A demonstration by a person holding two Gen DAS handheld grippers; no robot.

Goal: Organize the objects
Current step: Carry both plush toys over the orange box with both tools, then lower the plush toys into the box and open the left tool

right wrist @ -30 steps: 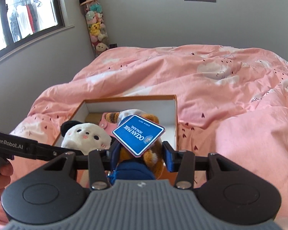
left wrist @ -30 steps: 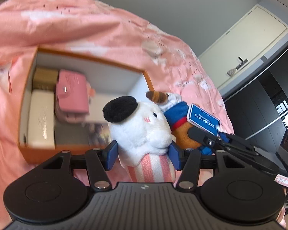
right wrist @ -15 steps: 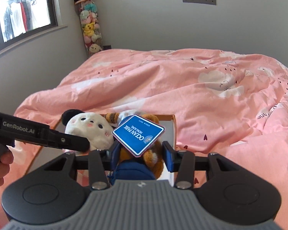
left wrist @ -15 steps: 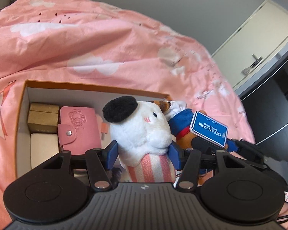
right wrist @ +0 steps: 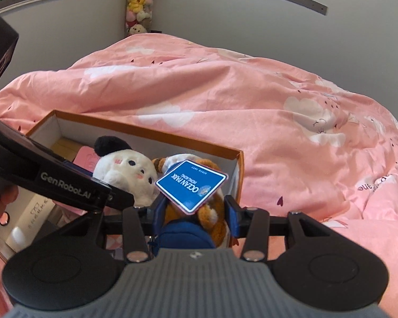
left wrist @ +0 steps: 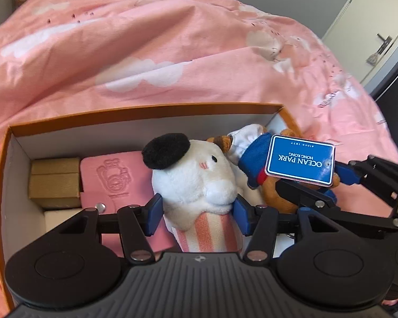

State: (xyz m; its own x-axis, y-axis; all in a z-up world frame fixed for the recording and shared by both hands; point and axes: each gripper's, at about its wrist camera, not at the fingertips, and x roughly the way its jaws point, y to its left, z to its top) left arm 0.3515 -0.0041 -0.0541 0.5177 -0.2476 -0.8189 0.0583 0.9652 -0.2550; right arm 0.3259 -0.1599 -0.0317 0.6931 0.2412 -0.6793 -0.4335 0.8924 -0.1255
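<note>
On the bed (left wrist: 172, 53), atop the pink cloud-print duvet, sits an orange-rimmed box (left wrist: 146, 111) with white inner walls, and both plush toys hang over its open top; the left tongs (left wrist: 196, 212) are closed about halfway on the white plush (left wrist: 196, 177) with the black ear and striped pink body, their blue pads pressed into its sides just under the head; the right tongs (right wrist: 192, 214) clamp the brown plush (right wrist: 212, 212) in blue clothing, whose blue Ocean Park tag (right wrist: 191, 185) stands up over it; the two toys hang side by side and touch, the white one toward the box's middle, the brown one by its right end wall; already packed along the left side are two tan boxes (left wrist: 55, 182) in the far left corner, a pink wallet (left wrist: 116, 180) with a snap beside them, and a white case (right wrist: 31, 217) nearer the front edge; so the sorting looks well along; what seems left is to lower both toys into the free space at the right end, then release each; whether either toy rests on the box floor I cannot tell, as the tongs hide their undersides.
</note>
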